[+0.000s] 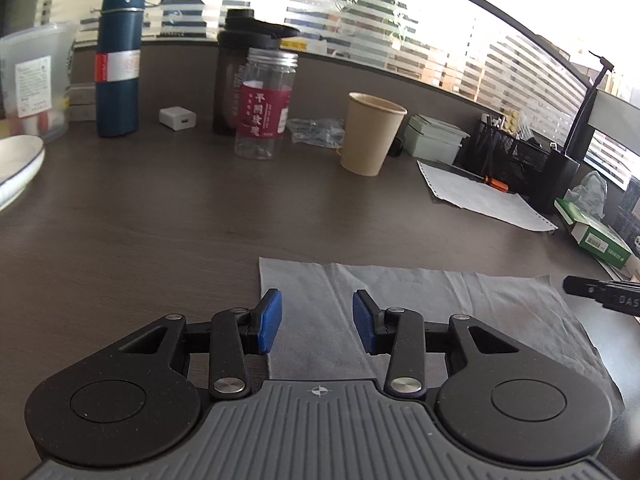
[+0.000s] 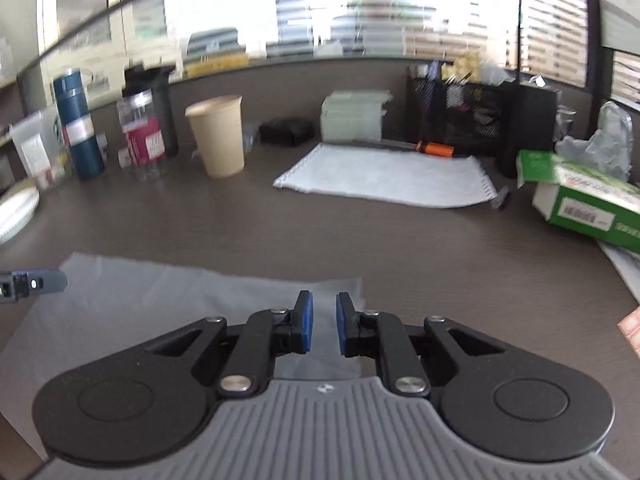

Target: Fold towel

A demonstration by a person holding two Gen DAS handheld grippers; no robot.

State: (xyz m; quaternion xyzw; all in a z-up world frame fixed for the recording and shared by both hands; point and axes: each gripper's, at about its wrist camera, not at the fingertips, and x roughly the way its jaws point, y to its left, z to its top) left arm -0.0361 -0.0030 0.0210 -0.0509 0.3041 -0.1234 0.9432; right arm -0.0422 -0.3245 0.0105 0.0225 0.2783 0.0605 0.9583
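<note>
While the thin grey cloth towel (image 1: 420, 316) lies flat on the dark wood-grain worktop (image 1: 160, 232), I hold both claws over its near half, and neither one has any cloth in it. My left claw (image 1: 317, 320) hangs above the towel's left part with its blue pads standing well apart, released, the left pad (image 1: 269, 320) sitting over the towel's left edge. My right claw (image 2: 324, 322) hovers near the towel's far right corner (image 2: 356, 286), its 2 blue pads only narrowly parted with bare grey cloth showing through the gap; nothing is pinched there.

I judge that this is a pause between folds or just ahead of the first: the towel looks spread as 1 layer, slightly creased, though I cannot tell for certain whether it has been doubled once. The right wrist view is blurred, so fine edges are hard to read.

Next, I think each claw needs to drop to an edge or corner on its own side, pads straddling the hem, then clench and carry the cloth over. My right claw would need to part wider first. The tan paper cup (image 1: 372, 136) and the clear plastic jar with a red label (image 1: 266, 108) stand well beyond the towel, out of the way.
</note>
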